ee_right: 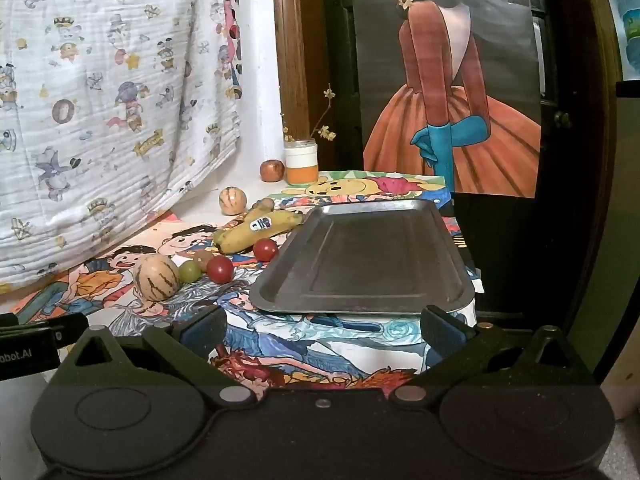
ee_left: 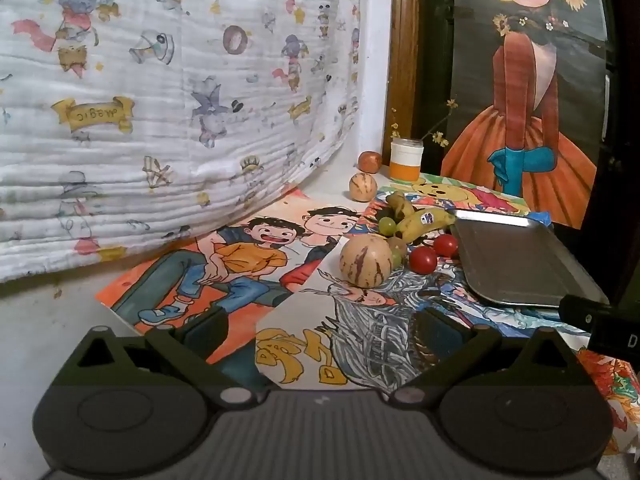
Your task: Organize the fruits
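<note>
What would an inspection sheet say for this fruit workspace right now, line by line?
Surface: table covered with colourful cartoon drawings.
Job's things: empty grey metal tray; beside it a yellow stickered banana, two red tomatoes, a green grape, striped beige melons near and far, a reddish apple.
Clutter: white-and-orange jar holding dried flower sprigs.
Grippers: left gripper and right gripper both open, empty.
Cables: nothing seen.
Surroundings: printed white cloth, painting of an orange-skirted figure.

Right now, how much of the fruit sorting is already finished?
Nothing looks done: the metal tray holds no fruit. Nothing is in hand: the left gripper and right gripper are both open. Left: the banana, two tomatoes, grape and striped melons all lie on the table beside the tray.
</note>
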The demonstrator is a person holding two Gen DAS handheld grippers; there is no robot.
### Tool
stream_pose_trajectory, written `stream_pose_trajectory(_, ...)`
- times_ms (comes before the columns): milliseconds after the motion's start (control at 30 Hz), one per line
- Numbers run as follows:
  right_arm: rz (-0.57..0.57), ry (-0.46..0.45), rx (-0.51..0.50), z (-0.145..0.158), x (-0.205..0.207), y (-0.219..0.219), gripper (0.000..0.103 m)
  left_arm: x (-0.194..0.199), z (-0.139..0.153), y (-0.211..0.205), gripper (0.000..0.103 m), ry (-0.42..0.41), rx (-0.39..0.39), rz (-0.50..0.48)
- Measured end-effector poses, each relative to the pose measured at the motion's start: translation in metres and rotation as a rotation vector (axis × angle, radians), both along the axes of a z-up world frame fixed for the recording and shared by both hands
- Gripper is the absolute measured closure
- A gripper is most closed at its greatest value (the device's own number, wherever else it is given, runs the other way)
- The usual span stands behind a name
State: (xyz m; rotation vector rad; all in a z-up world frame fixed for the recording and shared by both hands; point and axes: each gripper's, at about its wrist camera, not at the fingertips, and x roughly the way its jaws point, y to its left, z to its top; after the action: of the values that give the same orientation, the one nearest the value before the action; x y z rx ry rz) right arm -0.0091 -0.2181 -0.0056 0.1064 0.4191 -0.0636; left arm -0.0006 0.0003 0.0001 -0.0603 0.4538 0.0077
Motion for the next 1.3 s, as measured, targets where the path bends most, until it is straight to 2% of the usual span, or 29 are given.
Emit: stream_pose_trajectory(1300,0.001,0.019,0.001,-0.0026,0.0036,0.0001,0.000,0.0040,-0.0025,0.0013,0.000,0.037,-0.011,0.004)
